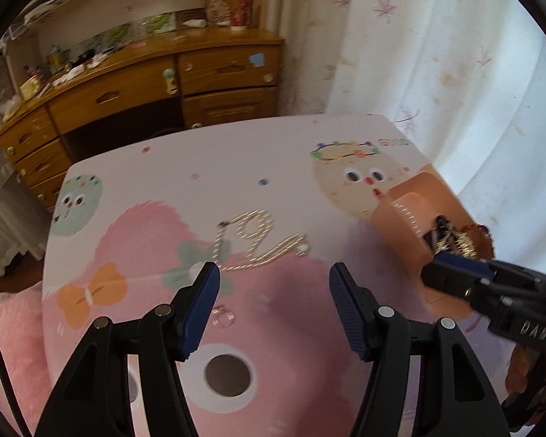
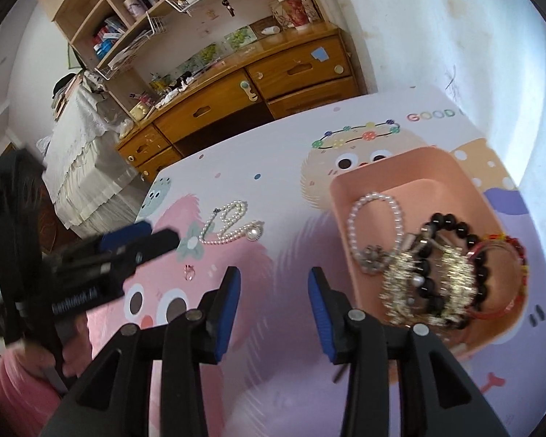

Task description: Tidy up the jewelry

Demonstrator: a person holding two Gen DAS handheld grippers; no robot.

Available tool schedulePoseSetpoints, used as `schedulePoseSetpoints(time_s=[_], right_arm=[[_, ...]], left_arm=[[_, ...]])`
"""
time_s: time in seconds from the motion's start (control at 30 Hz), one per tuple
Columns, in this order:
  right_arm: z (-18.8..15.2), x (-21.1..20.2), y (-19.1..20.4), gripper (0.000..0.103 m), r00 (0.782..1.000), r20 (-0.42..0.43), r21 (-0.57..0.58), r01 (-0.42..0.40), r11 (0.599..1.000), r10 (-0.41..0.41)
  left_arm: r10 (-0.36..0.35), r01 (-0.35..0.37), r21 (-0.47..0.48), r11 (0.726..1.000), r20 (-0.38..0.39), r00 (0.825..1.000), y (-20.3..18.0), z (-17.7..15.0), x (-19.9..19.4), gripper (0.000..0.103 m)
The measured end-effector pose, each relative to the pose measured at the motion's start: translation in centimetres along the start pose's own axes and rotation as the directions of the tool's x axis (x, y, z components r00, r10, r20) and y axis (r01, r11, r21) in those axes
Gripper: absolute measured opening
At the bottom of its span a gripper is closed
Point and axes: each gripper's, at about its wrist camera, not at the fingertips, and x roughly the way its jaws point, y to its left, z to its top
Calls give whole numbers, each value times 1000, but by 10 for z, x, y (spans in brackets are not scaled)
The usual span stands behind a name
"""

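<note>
A long pearl necklace [image 1: 258, 240] [image 2: 229, 225] lies looped on the cartoon-printed table [image 1: 236, 167] [image 2: 273, 167]. A small ring [image 1: 224, 315] [image 2: 189, 273] rests nearer to me. My left gripper [image 1: 273, 276] [image 2: 153, 236] hovers open just short of the necklace, nothing between its fingers. My right gripper [image 2: 275, 280] [image 1: 436, 271] stands open and empty beside the left rim of a pink tray [image 2: 345, 189] [image 1: 400, 225]. In the tray lie a pearl bracelet [image 2: 375, 218], a black bead bracelet [image 2: 451, 225], glittery gold bracelets [image 2: 429, 284] and a red bangle [image 2: 498, 280].
A wooden desk with drawers [image 1: 127, 87] [image 2: 291, 73] stands beyond the table's far edge, cluttered shelves [image 2: 145, 18] above it. A pale flowered curtain [image 1: 418, 54] hangs at the right. A hand and pink sleeve [image 2: 25, 382] hold the left gripper's handle.
</note>
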Motion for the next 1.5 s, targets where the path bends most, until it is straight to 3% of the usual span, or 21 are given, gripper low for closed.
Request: schedulePoseSetpoints(time_s=[0.23,0.4,0.63,0.67,0.83,0.93,1.03,1.07,1.1,1.23,1.33,1.5], right_arm=[[12,48,29,39,995,-44,-74,82,994,-86],[16,82,45,39,987,-51,-169,141,976,-152],[21,121,60,39,967,-48,-332,221,917,-251],[21,123,61,39,965,-47,-345,227,911,-258],[21,133,61,39,962,-59,-381,224,897,-265],[20,135,64,38,960,-54,-406,232,884,-276],[20,137,66,37,960,-45,-409,234,882,-276],[20,138,67,34,961,-40,-409,235,882,-275],[20,138,68,21,962,-37,-412,231,881,-269],[22,140,71,19,961,-41,-413,232,881,-273],[22,140,71,19,961,-49,-395,230,889,-271],[16,135,72,19,968,-70,-326,206,923,-240]], left_arm=[[62,-66,-69,995,-51,997,31,-30,20,61],[35,-41,-138,990,-47,998,44,-49,39,61],[13,-11,-107,994,19,1000,39,-56,52,59],[10,-7,-100,995,23,1000,37,-56,53,54],[40,-37,-67,997,30,999,28,-57,60,53],[60,-58,-60,997,42,997,28,-58,60,42],[58,-54,-66,996,55,997,31,-58,60,38],[55,-51,-68,996,60,997,33,-58,60,35],[55,-51,-69,996,64,996,34,-59,60,33],[45,-38,-88,995,74,996,44,-59,60,12],[14,-5,-120,993,75,997,53,-59,59,6],[-19,26,-97,995,66,998,57,-61,57,6]])
